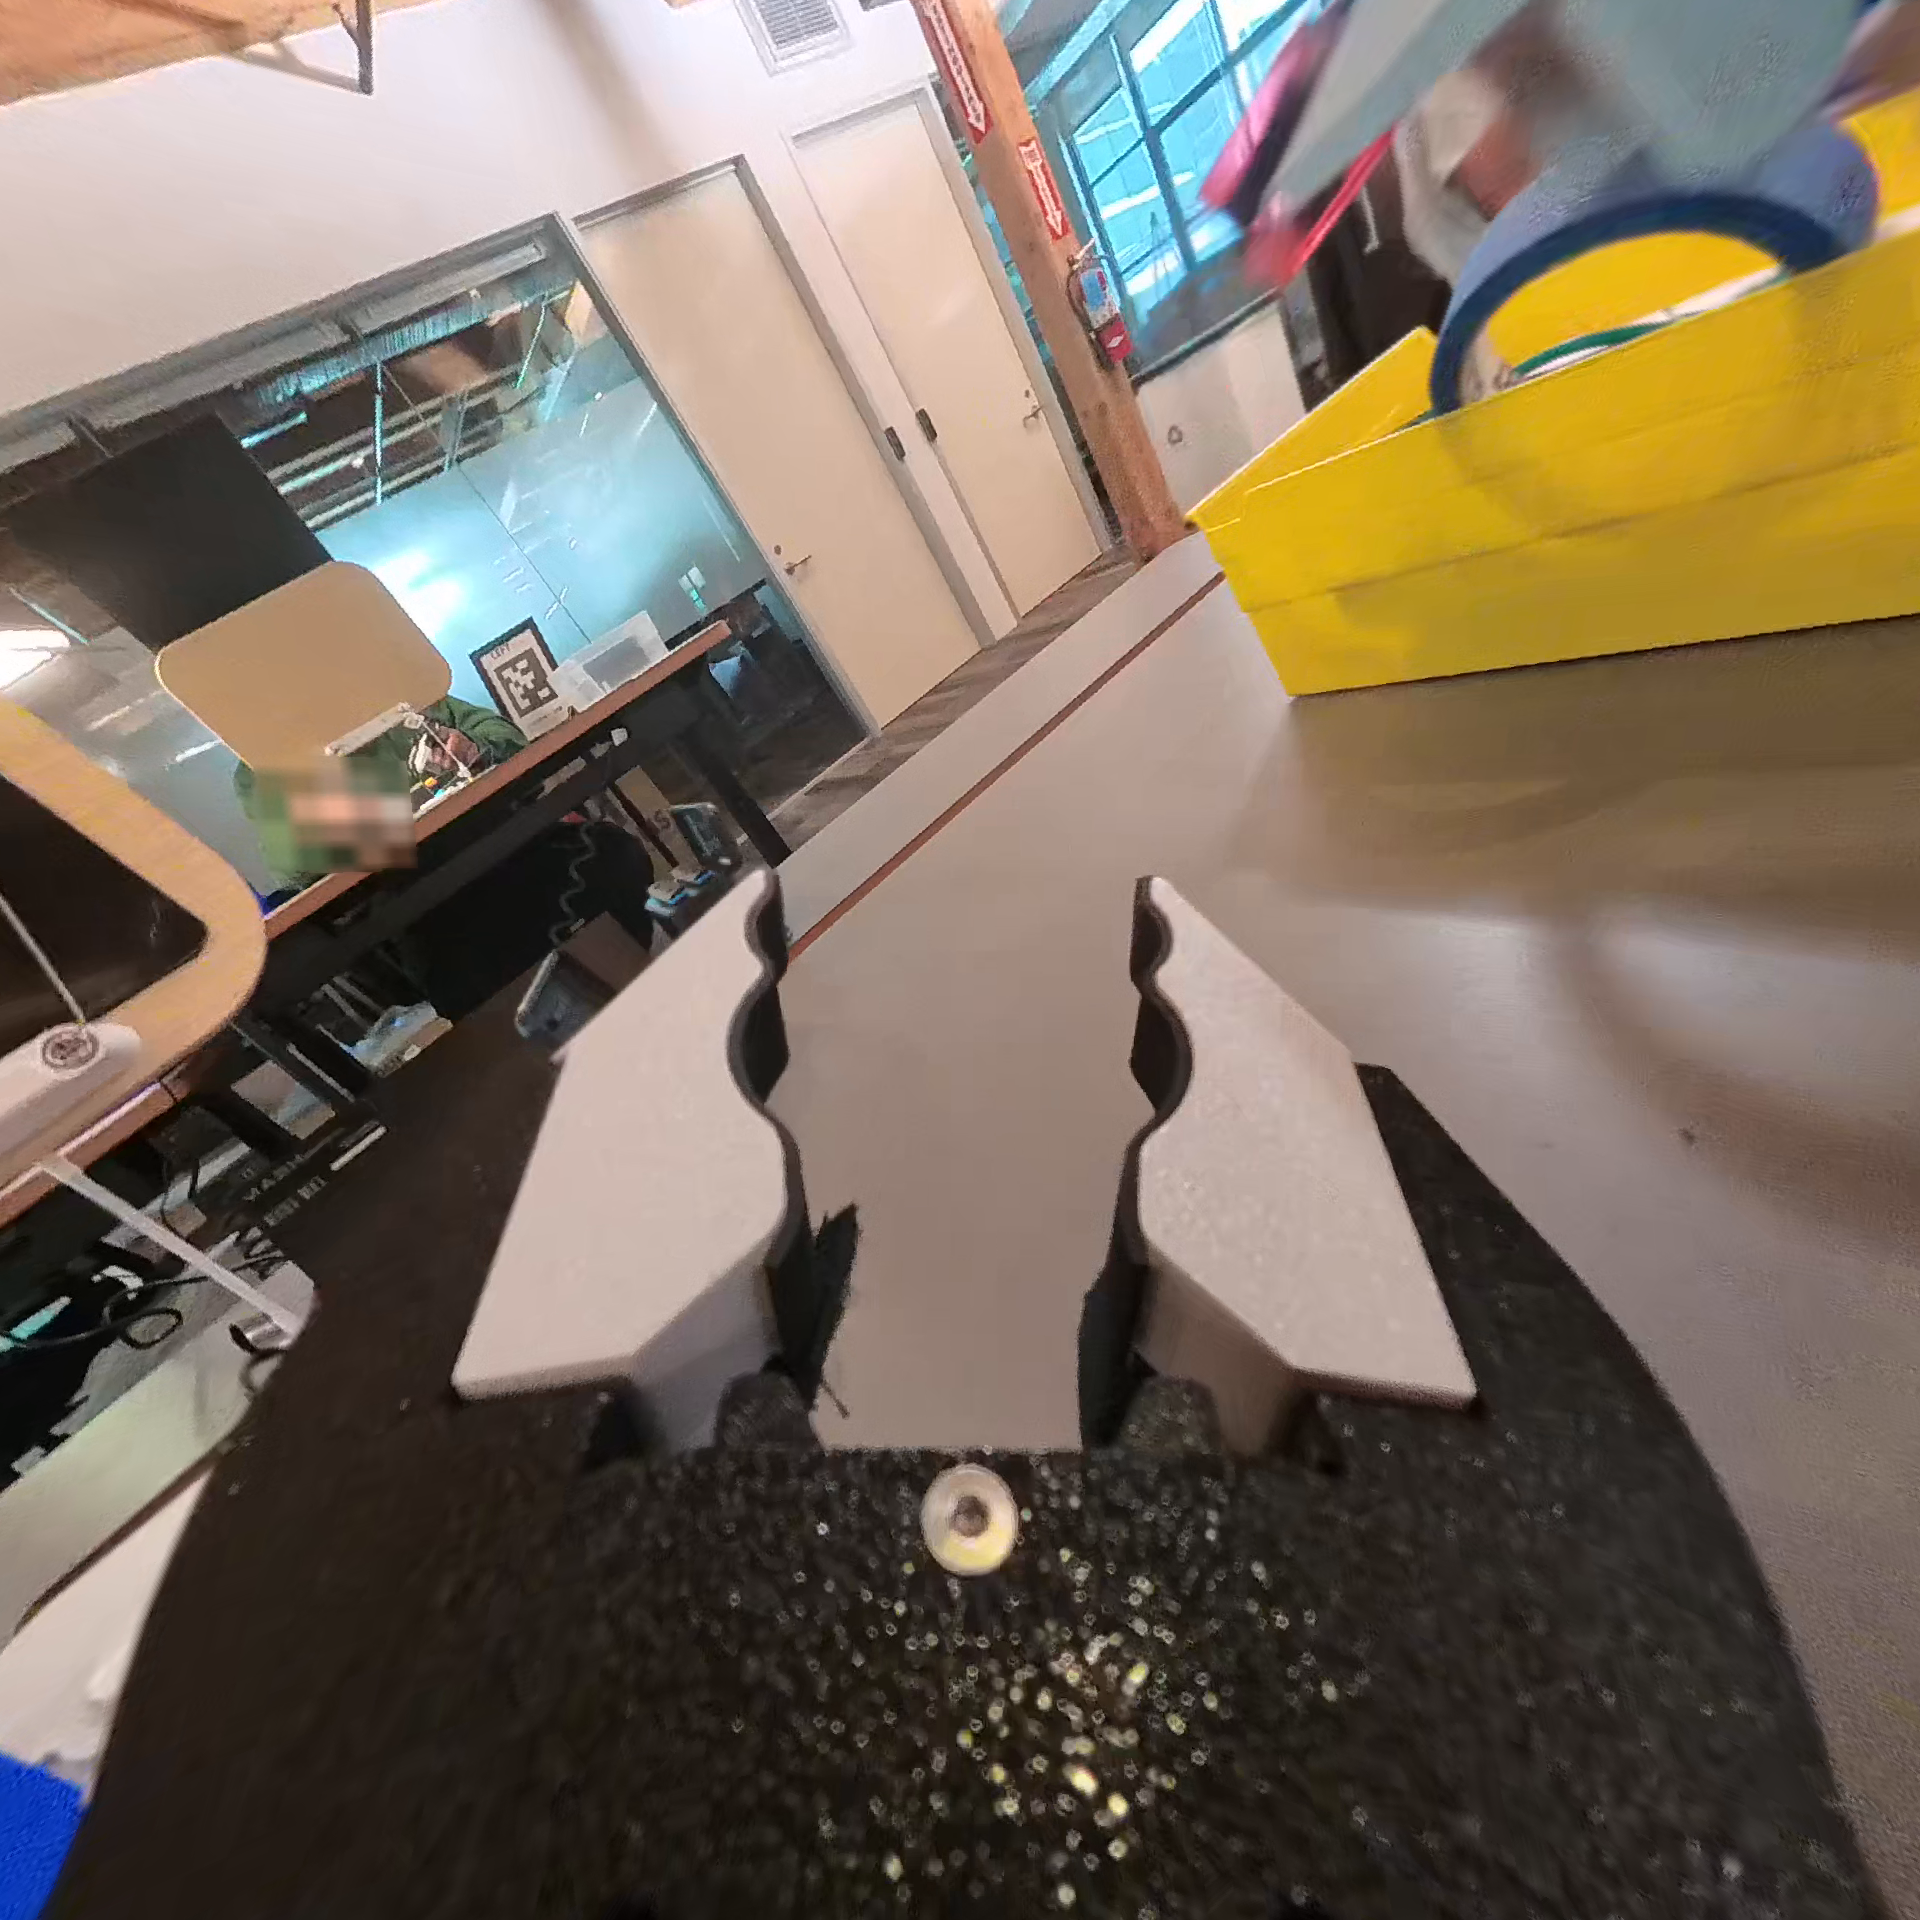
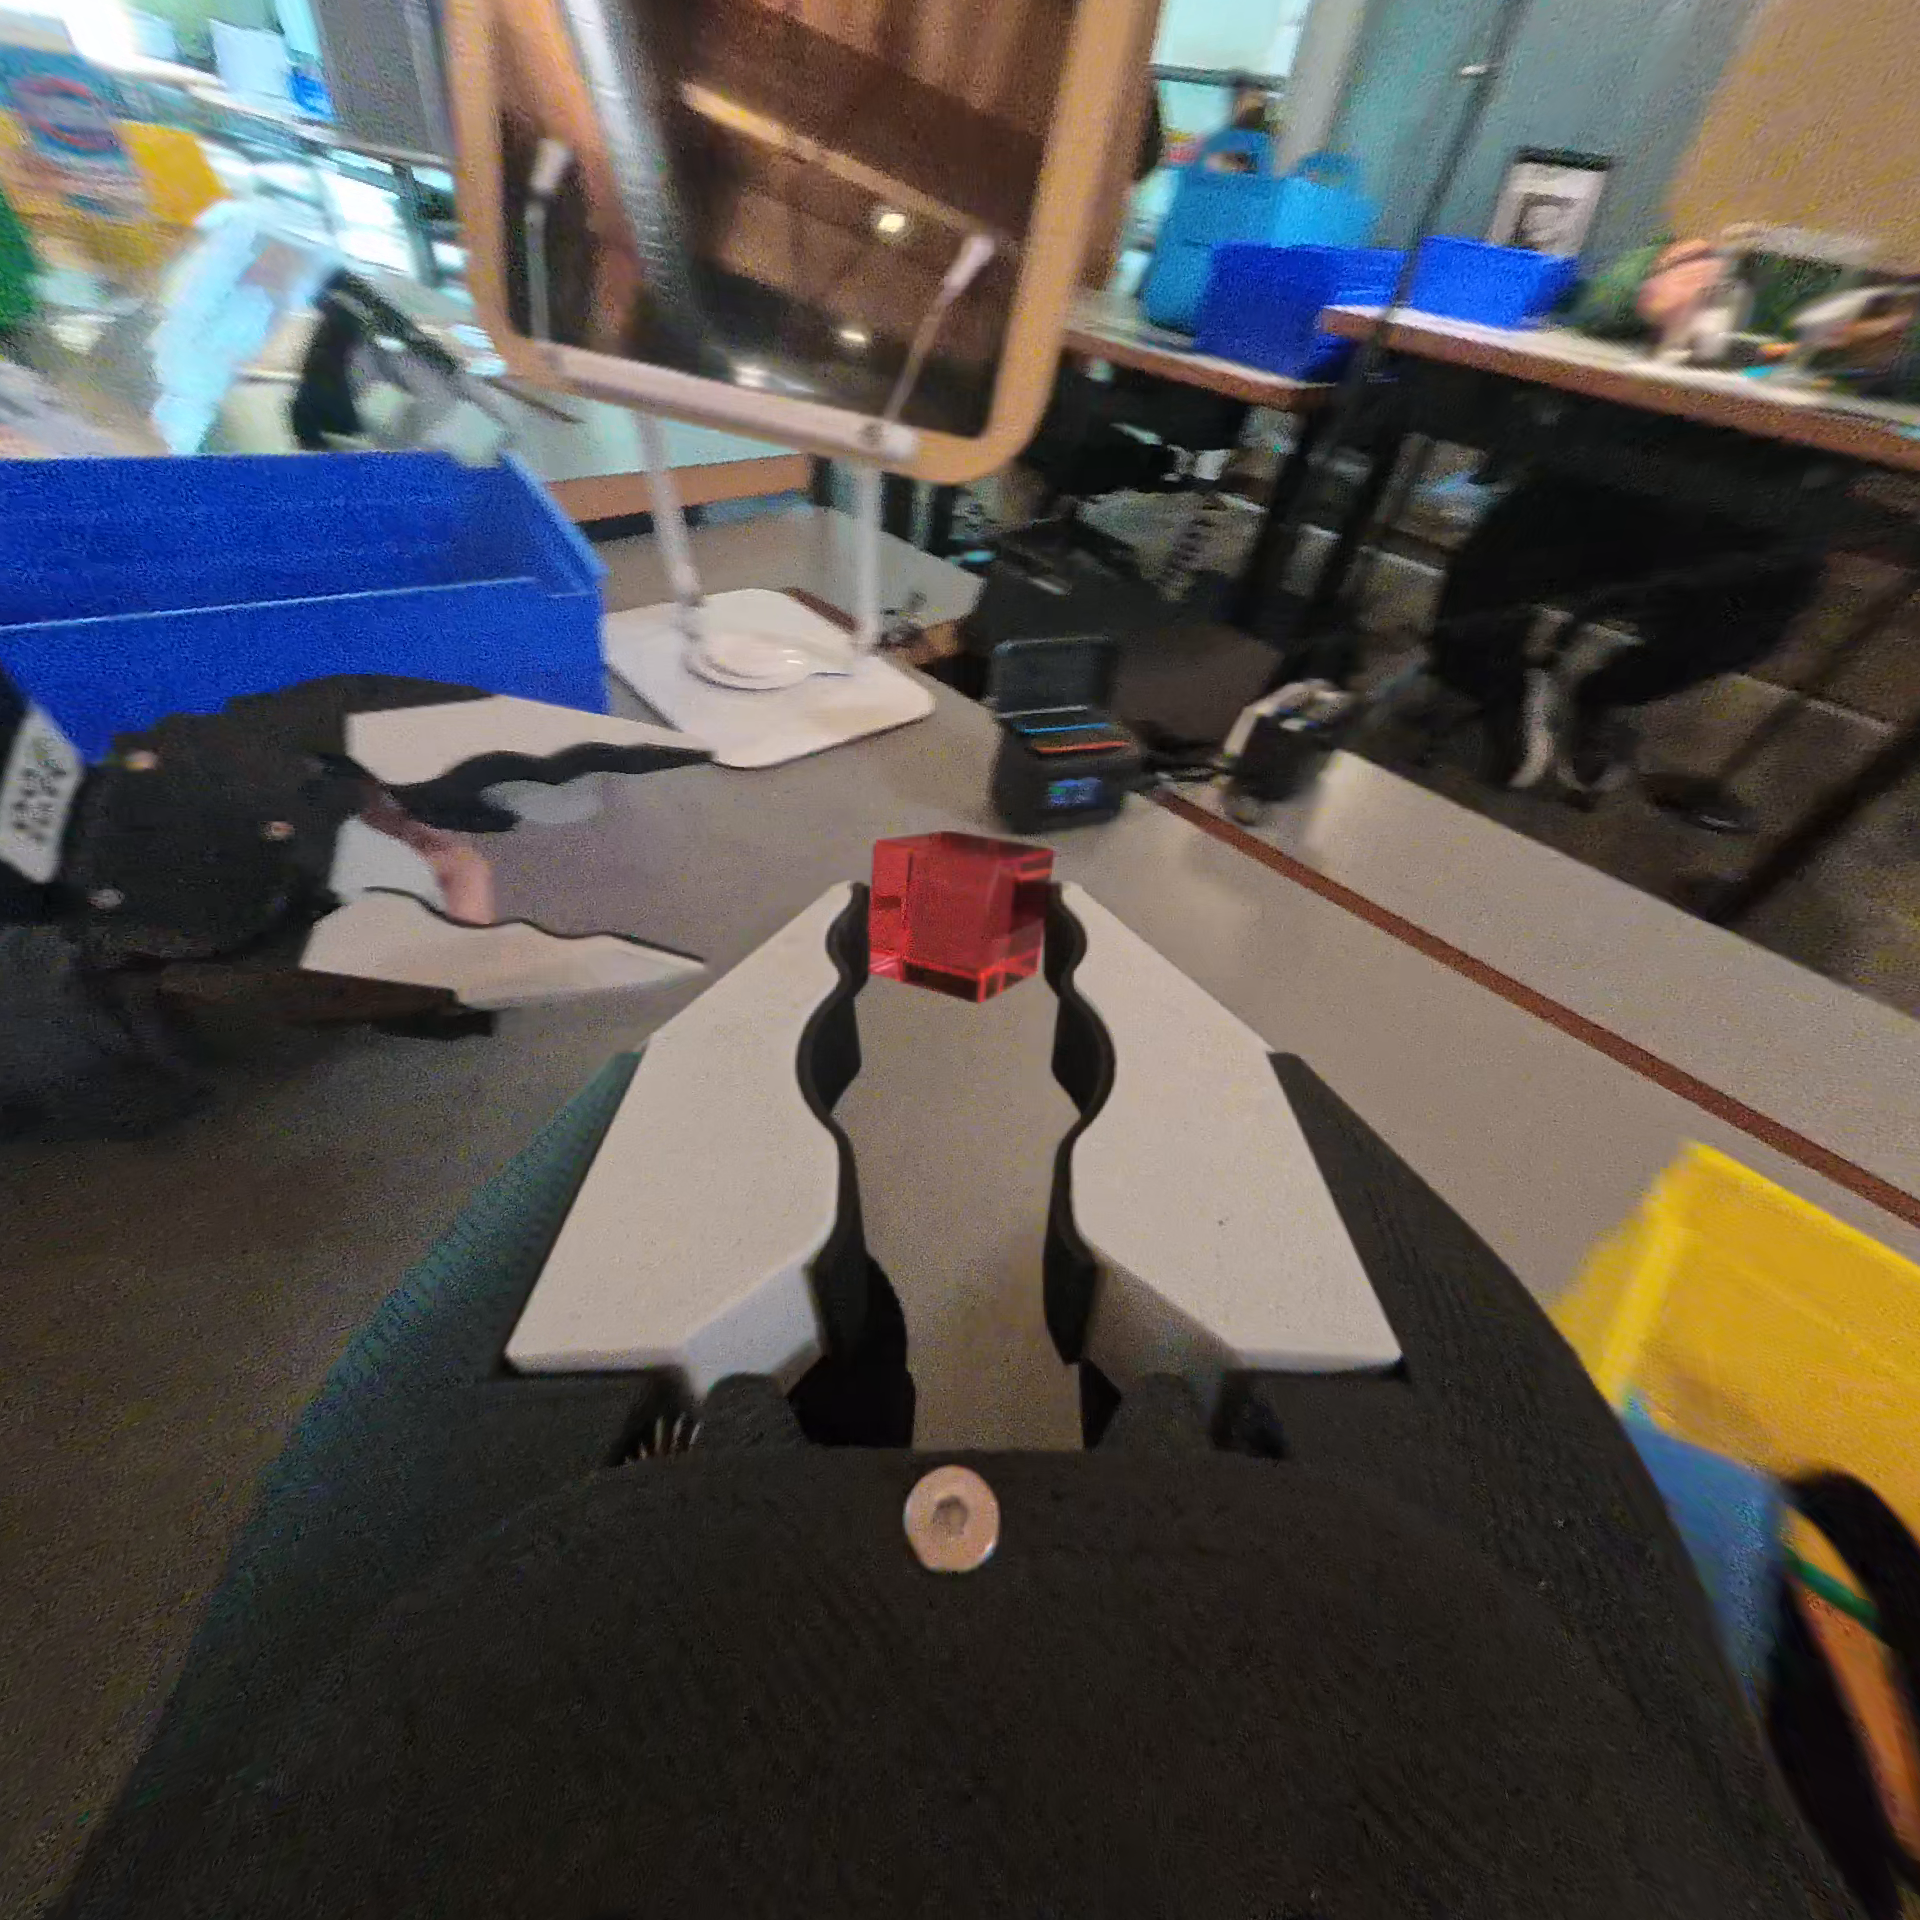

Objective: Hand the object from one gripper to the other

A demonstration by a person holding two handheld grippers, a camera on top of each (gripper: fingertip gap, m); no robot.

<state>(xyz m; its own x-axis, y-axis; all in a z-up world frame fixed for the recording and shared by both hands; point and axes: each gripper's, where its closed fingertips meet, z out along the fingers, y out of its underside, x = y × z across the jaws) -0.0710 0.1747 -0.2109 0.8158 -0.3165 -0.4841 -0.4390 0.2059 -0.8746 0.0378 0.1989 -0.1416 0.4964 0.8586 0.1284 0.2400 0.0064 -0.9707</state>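
Observation:
A red translucent cube (image 2: 958,914) is pinched between the tips of my right gripper (image 2: 958,902), held above the grey table (image 2: 1299,966). My left gripper (image 2: 582,862) shows at the left of the right wrist view, blurred, with its jaws spread and nothing between them, a little left of the cube. In the left wrist view my left gripper (image 1: 956,904) is open and empty, low over the table (image 1: 1455,935). The right gripper (image 1: 1507,114) is a blur at the top right there, with a red smear (image 1: 1283,203) at its tip.
A yellow bin (image 1: 1558,540) with a blue tape roll (image 1: 1642,249) stands on the right, also in the right wrist view (image 2: 1745,1340). A blue bin (image 2: 291,582), a framed mirror (image 2: 769,239) on a white base (image 2: 769,675), and a small black device (image 2: 1060,758) stand behind. About 12 cm separates my left fingertips from my right.

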